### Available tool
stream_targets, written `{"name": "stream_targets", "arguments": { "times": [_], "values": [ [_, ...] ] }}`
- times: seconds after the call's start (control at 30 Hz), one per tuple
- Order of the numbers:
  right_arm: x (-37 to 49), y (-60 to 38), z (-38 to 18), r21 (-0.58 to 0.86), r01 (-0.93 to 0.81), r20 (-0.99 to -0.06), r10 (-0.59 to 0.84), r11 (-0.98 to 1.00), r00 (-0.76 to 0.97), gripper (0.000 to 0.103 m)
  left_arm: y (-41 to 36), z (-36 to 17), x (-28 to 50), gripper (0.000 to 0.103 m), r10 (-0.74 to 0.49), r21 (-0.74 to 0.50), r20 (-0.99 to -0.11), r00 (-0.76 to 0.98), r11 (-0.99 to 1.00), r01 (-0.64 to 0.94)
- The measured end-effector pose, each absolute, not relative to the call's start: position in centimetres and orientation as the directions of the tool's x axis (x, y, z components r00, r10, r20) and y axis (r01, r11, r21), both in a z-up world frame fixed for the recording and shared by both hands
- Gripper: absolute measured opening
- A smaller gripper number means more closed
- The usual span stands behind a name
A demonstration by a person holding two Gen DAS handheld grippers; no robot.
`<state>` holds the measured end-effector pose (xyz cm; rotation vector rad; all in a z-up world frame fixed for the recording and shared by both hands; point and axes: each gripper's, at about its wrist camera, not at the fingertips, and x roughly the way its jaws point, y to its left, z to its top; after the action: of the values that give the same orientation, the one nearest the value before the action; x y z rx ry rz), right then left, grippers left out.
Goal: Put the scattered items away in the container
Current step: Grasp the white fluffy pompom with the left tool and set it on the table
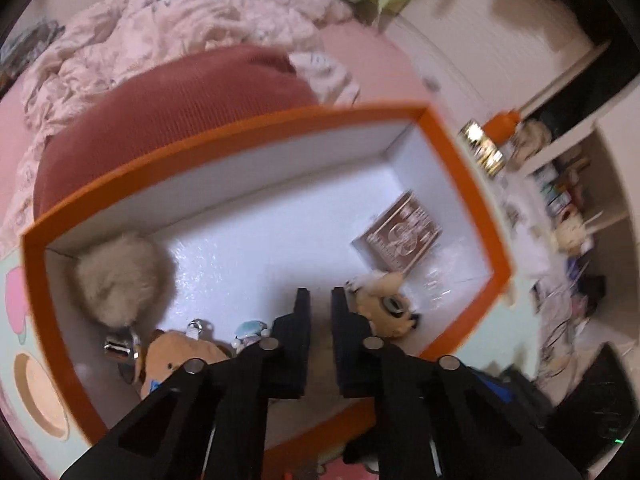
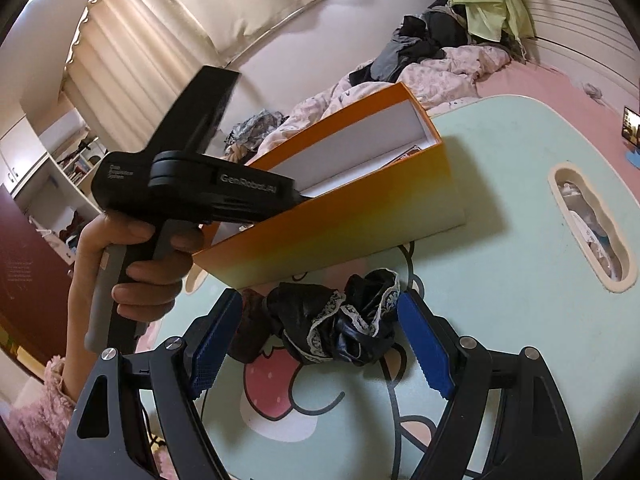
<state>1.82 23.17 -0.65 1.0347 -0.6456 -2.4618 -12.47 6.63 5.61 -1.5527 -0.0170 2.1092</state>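
Black lace-trimmed fabric bundle (image 2: 340, 320): on mint table (image 2: 500, 200), between wide-spread right gripper (image 2: 320, 344) fingers, just before orange box (image 2: 340, 216); left gripper (image 1: 320, 300): narrow, empty, over box interior.

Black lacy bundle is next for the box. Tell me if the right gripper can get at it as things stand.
Probably yes. The right gripper is open, its blue pads on either side of the black lacy bundle on the mint table, nothing between them. The orange box sits just behind, not in the way.
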Motion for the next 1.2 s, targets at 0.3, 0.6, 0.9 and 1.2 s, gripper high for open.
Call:
{"name": "stream_targets", "arguments": {
  "times": [0.3,0.6,0.9,1.2],
  "values": [
    [2.2,22.8,-0.8,0.547,0.175,-0.566,-0.516,-0.818,-0.643,0.08,2.5,13.7,-7.6,0.0,0.512,-0.33,-0.747,-0.424,-0.839,-0.433],
    [2.0,22.0,-1.2,0.548,0.182,-0.58,-0.527,-0.817,-0.621,0.08,6.1,7.8,-12.7,0.068,0.33,-0.222,-0.874,-0.357,-0.924,-0.311],
    [2.3,22.7,-1.5,0.558,0.166,-0.579,-0.525,-0.813,-0.624,0.08,6.8,3.7,-15.1,0.022,0.306,-0.225,-0.894,-0.326,-0.938,-0.262],
    [2.1,22.2,-1.8,0.549,0.161,-0.599,-0.521,-0.82,-0.608,0.08,2.5,10.6,-7.0,0.022,0.48,-0.316,-0.75,-0.456,-0.865,-0.39]
  ]
}}
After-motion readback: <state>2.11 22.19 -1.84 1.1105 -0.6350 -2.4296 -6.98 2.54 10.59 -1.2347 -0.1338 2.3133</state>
